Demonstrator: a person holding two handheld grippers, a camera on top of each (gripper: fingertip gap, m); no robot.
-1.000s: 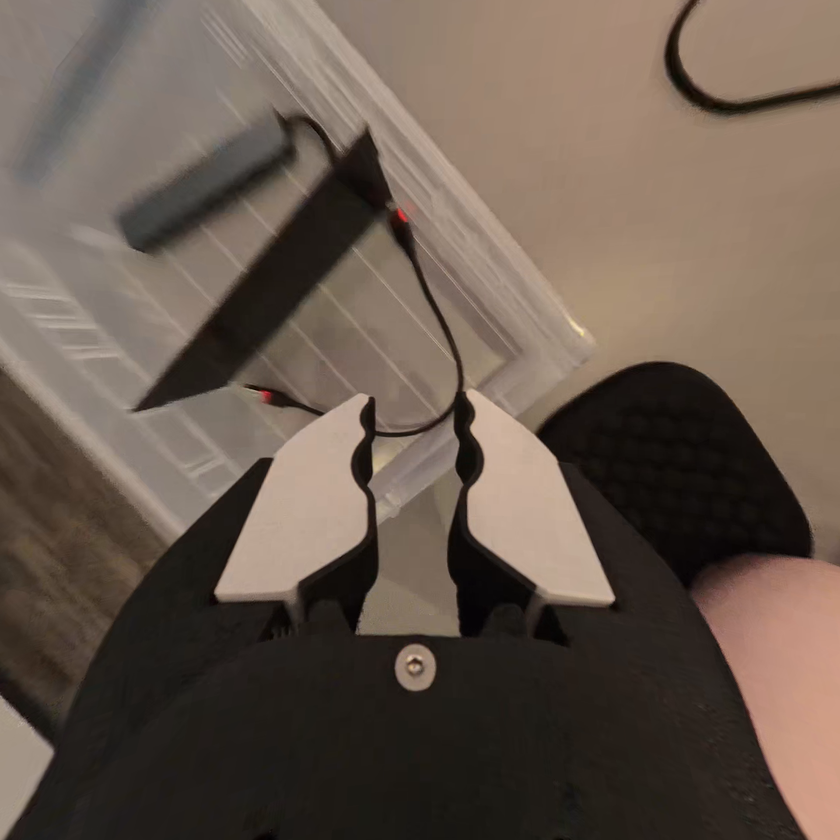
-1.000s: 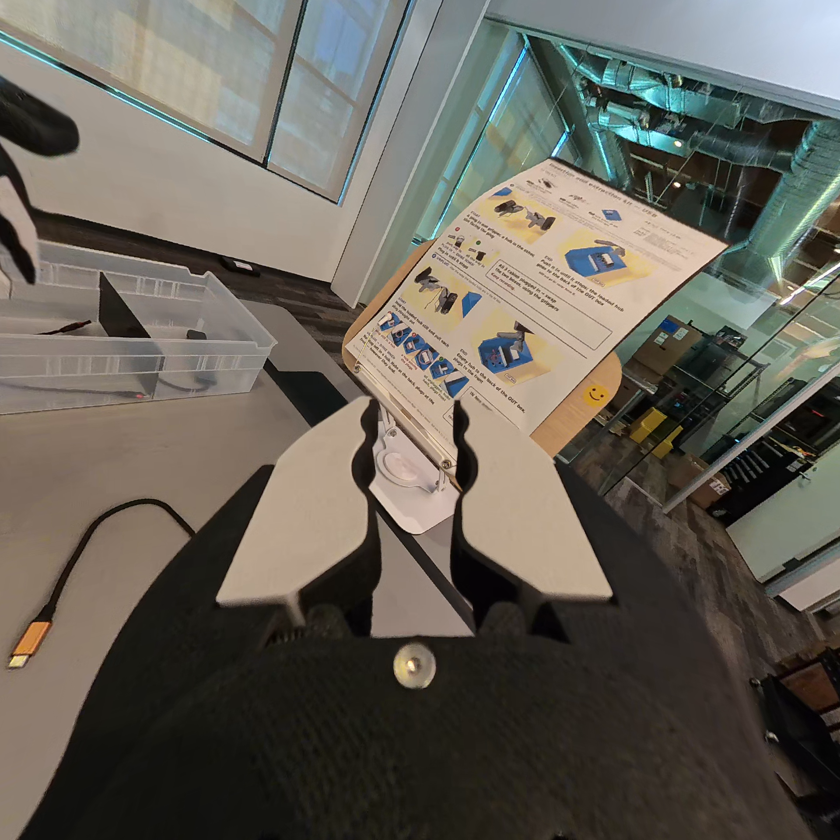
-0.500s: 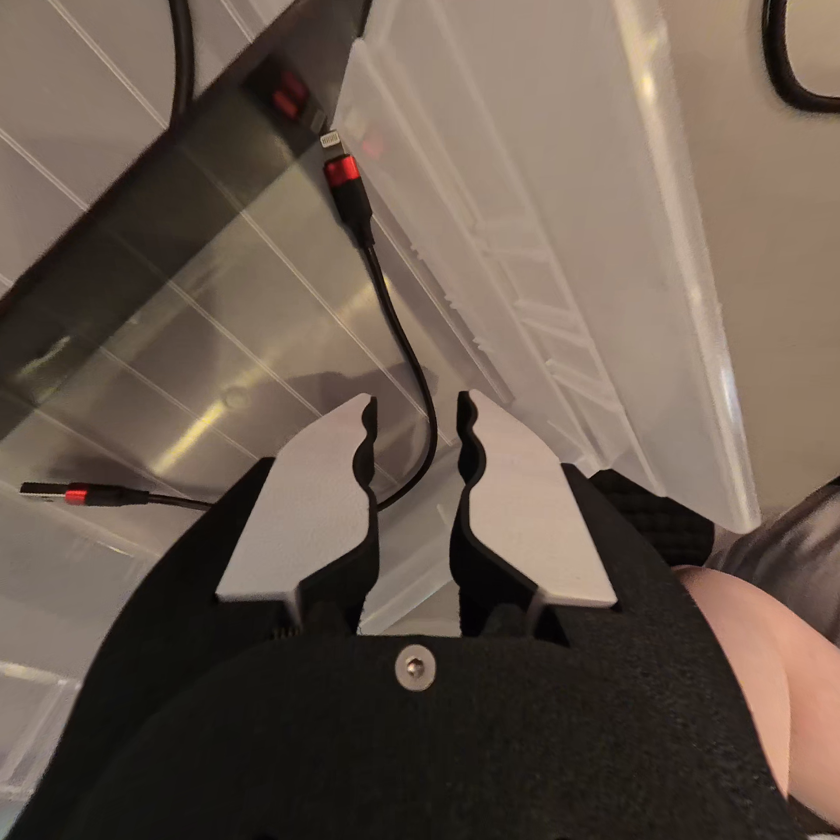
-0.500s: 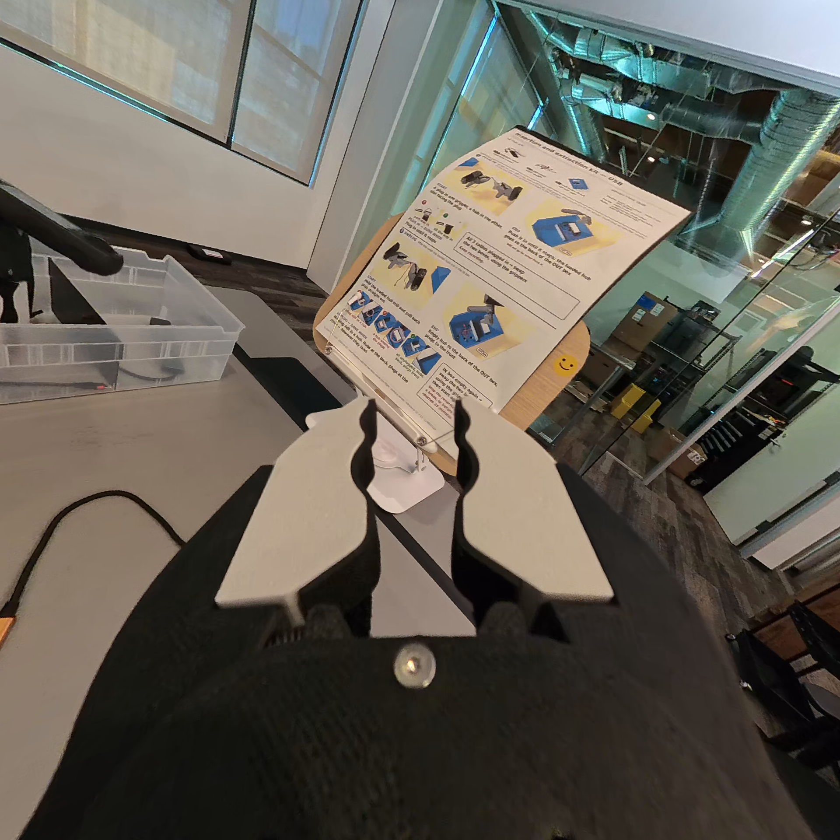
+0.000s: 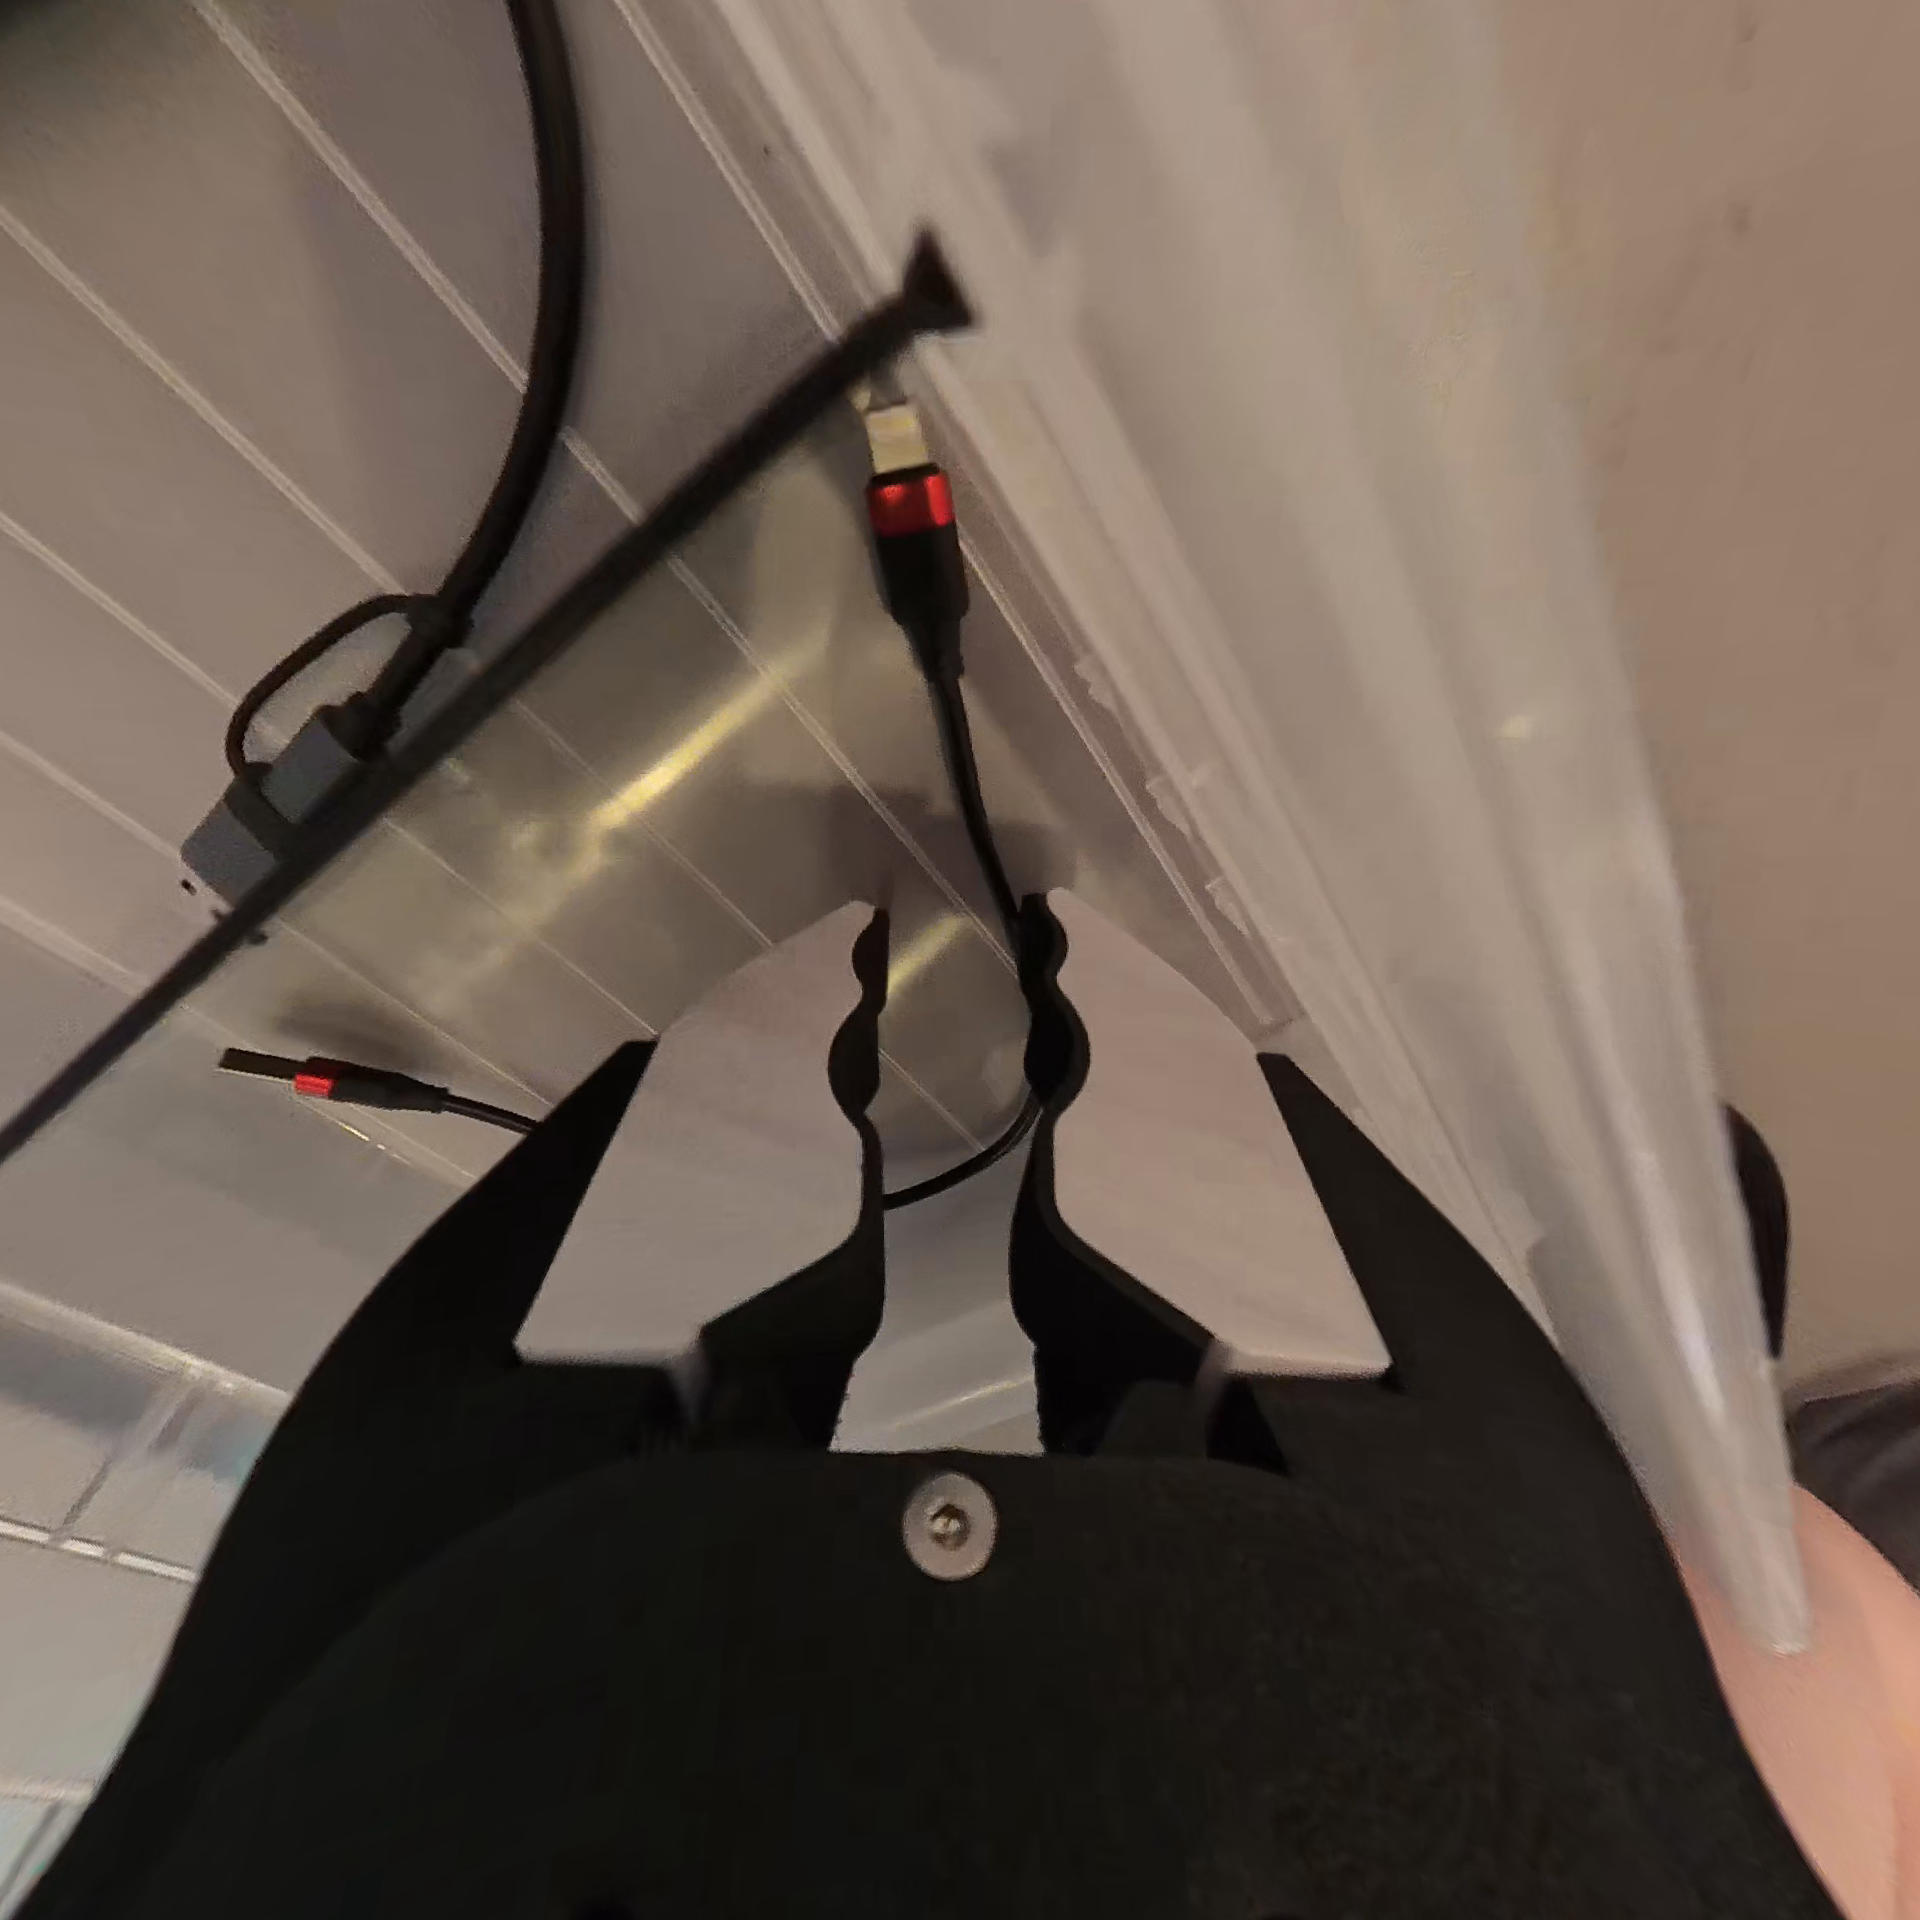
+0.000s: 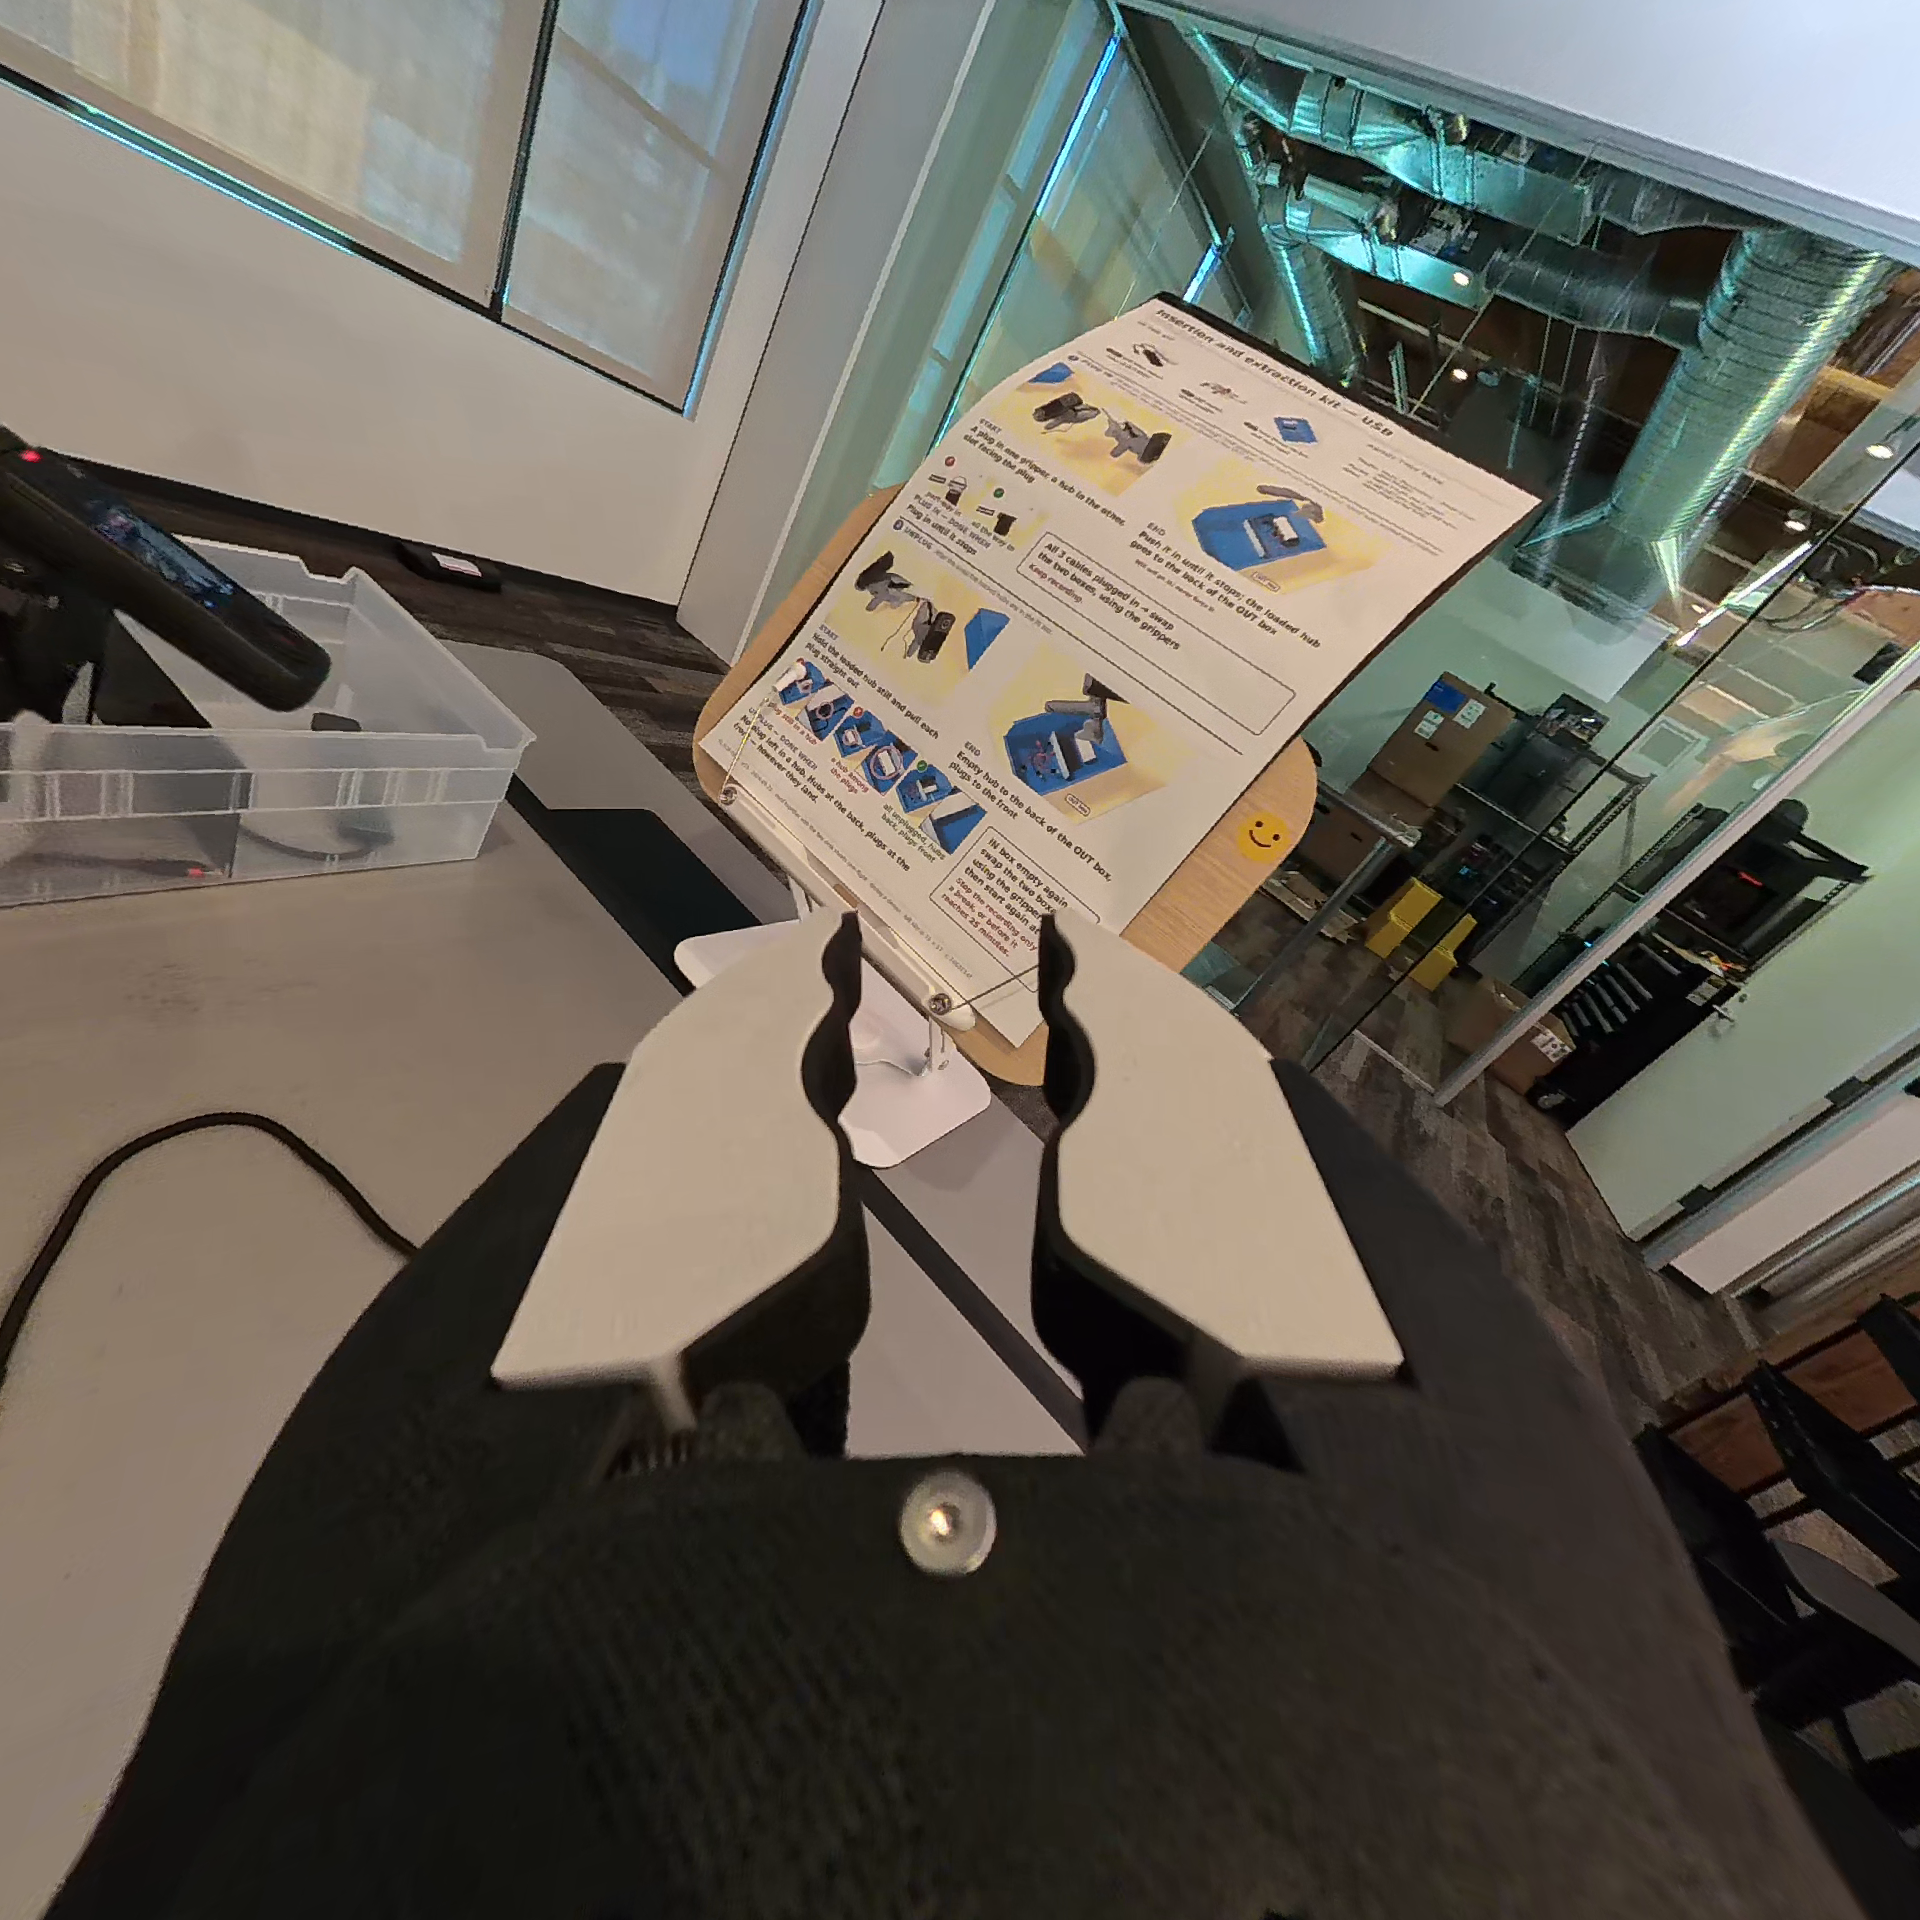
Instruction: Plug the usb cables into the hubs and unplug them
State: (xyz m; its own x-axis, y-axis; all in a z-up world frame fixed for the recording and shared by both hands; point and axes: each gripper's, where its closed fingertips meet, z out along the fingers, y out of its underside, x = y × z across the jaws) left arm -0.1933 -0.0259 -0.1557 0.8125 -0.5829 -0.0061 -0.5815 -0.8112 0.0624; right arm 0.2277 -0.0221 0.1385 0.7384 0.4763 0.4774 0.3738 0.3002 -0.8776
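A: Table (image 6: 260,1039) is filling the left of the right wrist view, clear bin (image 6: 436,717) sitting at middle left on it. Printed sheet on a stand (image 6: 1091,675) is standing at centre.

B: Left wrist view?

A: Looking down into the bin (image 5: 1195,623). Black divider (image 5: 540,665) is running diagonally from lower left to upper centre. Grey hub (image 5: 281,790) is lying at middle left just behind it, a thick black cable (image 5: 551,312) coming off it toward the top.

B: Grippers?

A: Left gripper (image 5: 961,914) is hanging spread inside the bin, holding nothing. Right gripper (image 6: 948,935) is also spread and empty, above the table edge.

B: USB cable?

A: Thin black cable (image 5: 971,769) is running up from the right finger to a red-banded plug (image 5: 912,509) at upper centre. Contact is hard to tell. Its other red-banded plug (image 5: 312,1078) is lying at lower left.
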